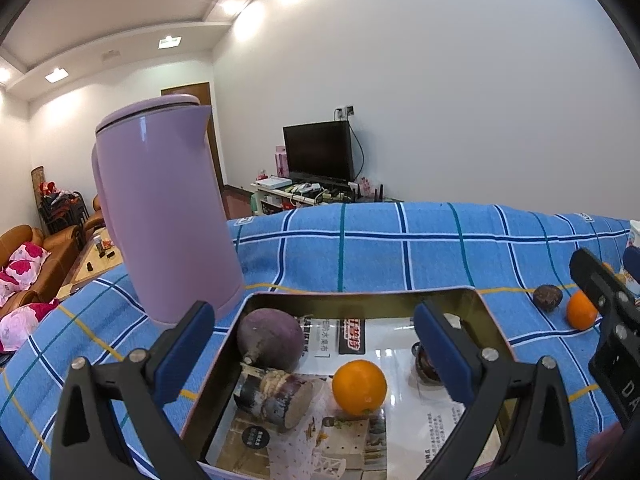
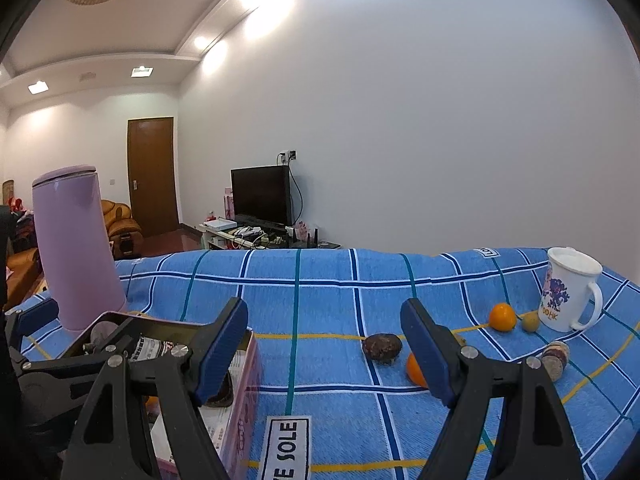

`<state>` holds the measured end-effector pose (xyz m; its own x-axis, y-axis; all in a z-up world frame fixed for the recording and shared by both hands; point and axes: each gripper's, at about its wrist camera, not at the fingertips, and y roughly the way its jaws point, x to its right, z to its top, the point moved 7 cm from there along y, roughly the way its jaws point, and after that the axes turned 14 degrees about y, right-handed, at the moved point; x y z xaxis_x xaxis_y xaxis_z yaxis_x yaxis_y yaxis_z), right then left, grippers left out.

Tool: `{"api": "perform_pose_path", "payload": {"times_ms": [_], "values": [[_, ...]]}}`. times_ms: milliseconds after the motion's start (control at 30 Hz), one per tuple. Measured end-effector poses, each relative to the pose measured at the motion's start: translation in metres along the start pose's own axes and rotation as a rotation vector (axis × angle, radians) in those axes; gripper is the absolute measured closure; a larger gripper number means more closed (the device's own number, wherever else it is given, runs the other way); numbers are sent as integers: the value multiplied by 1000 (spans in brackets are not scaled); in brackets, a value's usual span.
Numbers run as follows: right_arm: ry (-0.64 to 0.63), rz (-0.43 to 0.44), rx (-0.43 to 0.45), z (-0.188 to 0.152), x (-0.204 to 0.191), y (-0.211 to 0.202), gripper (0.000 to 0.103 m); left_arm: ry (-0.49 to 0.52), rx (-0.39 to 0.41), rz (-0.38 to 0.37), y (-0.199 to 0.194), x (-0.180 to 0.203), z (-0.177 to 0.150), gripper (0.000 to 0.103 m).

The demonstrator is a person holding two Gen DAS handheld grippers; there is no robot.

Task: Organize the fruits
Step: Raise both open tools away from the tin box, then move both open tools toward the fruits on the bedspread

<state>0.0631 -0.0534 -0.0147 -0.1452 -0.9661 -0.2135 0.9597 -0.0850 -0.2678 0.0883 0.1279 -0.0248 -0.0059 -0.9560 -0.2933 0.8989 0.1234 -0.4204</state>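
From the left wrist view, the left gripper [image 1: 316, 344] hangs over the box [image 1: 368, 298] with its fingers spread wide and nothing between them. Already in the box lie a purple round fruit [image 1: 270, 338], a cut piece of cane [image 1: 276, 398], an orange [image 1: 359, 387] and a dark fruit [image 1: 426, 362] half hidden behind the right finger. A tall lilac kettle [image 1: 164, 212] stands just beside the box's far left corner; a careless sweep of this arm could, I judge, knock it over. The orange sits free on the glossy paper lining and may roll if the box is bumped. At the right edge the other gripper's black body crowds in, so the two could collide above the box. From the right wrist view, the right gripper [image 2: 324, 344] is also wide apart and empty, aimed across the blue checked cloth on the worktop [image 2: 328, 288]. Fruit left outside: a dark wrinkled fruit [image 2: 382, 347], an orange partly behind the right finger [image 2: 415, 370], a second orange [image 2: 502, 317], a small yellowish fruit [image 2: 531, 322] and a brownish cane piece [image 2: 555, 358]. Round fruit could squirt from a shallow pinch, and the cloth's folds may send it rolling. The white mug [image 2: 570, 290] stands close to the far fruit, so a reach there risks tipping it.
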Motion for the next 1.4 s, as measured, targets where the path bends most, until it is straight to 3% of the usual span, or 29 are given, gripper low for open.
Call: {"api": "perform_pose_path", "payload": {"times_ms": [433, 1200, 1400], "values": [[-21, 0, -19, 2, 14, -3, 23, 0, -19, -4, -8, 9, -5, 1], [-22, -77, -7, 15, 84, -29, 23, 113, 5, 39, -37, 48, 0, 1], [-12, -106, -4, 21, 109, -33, 23, 131, 15, 11, -45, 66, 2, 1]]}}
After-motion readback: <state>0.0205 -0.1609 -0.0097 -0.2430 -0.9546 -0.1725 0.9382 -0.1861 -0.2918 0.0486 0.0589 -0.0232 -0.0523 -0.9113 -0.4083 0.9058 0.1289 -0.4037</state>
